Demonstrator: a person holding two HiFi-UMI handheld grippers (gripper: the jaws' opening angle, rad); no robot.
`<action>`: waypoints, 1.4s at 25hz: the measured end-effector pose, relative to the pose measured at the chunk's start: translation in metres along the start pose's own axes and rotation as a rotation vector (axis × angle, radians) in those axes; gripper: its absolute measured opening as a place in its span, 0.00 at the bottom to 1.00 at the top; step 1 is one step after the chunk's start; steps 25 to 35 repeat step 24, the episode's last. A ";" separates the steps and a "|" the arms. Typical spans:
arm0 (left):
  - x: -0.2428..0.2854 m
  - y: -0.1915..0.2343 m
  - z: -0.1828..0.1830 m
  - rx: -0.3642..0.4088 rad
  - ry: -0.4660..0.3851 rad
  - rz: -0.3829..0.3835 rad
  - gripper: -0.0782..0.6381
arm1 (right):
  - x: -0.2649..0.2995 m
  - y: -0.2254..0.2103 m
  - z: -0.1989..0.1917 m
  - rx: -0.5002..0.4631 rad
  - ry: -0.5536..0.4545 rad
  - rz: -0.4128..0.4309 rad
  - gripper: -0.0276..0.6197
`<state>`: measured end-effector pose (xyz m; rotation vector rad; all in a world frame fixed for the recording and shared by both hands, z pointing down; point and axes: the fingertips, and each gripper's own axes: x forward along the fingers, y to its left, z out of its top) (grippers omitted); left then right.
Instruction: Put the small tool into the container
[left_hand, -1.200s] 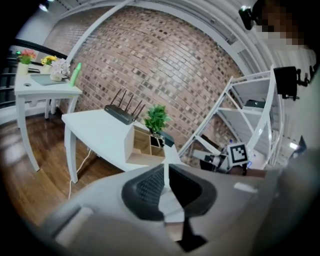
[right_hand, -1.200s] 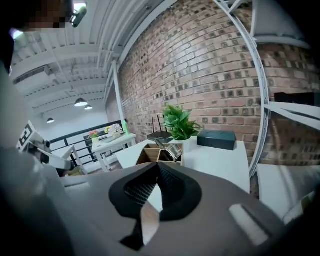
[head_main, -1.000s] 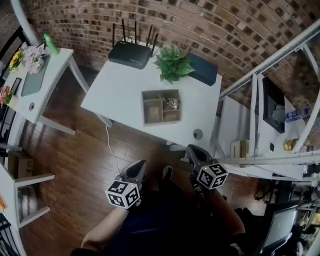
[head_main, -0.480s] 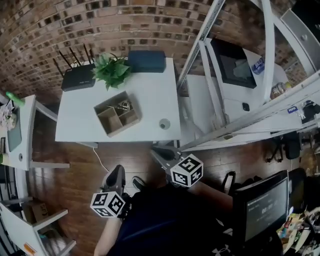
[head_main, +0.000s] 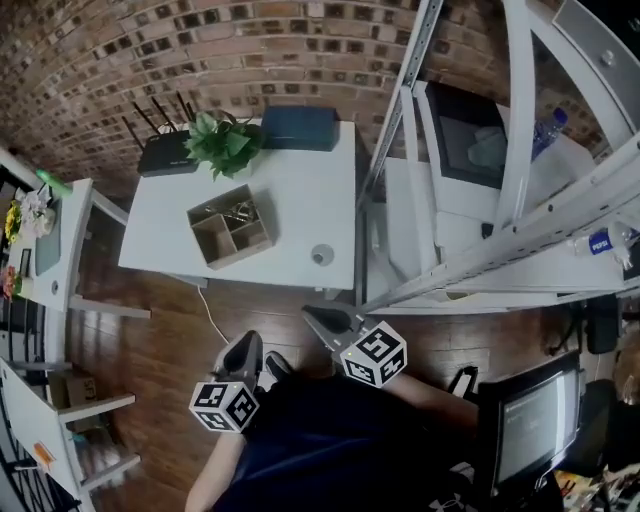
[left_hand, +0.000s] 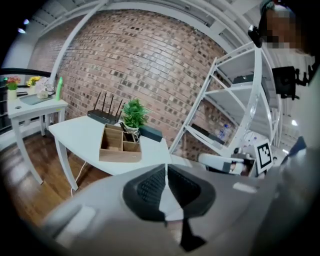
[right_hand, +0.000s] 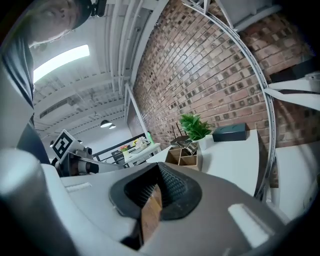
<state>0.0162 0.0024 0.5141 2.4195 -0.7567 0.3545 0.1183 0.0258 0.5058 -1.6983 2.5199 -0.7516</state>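
Small tool (head_main: 238, 211) sitting in rear compartment of wooden container (head_main: 214, 246), toward counter's (head_main: 300, 200) front edge, left gripper (head_main: 247, 346) and right gripper (head_main: 325, 322) off that edge, jaws pressed together, empty.

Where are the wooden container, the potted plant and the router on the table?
wooden container (head_main: 238, 256), head view, on its near outer wall.
potted plant (head_main: 226, 144), head view, on the middle of its green leaves.
router (head_main: 165, 155), head view, on its black body below the antennas.
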 end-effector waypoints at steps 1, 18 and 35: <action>0.002 -0.005 -0.004 -0.004 -0.001 0.009 0.13 | -0.005 -0.003 0.000 -0.002 -0.001 0.009 0.06; -0.002 -0.013 -0.008 0.005 -0.018 0.031 0.13 | -0.018 -0.003 0.005 -0.074 -0.020 -0.004 0.06; -0.030 0.028 0.004 -0.017 -0.037 0.029 0.13 | 0.017 0.023 0.004 -0.091 -0.015 -0.030 0.06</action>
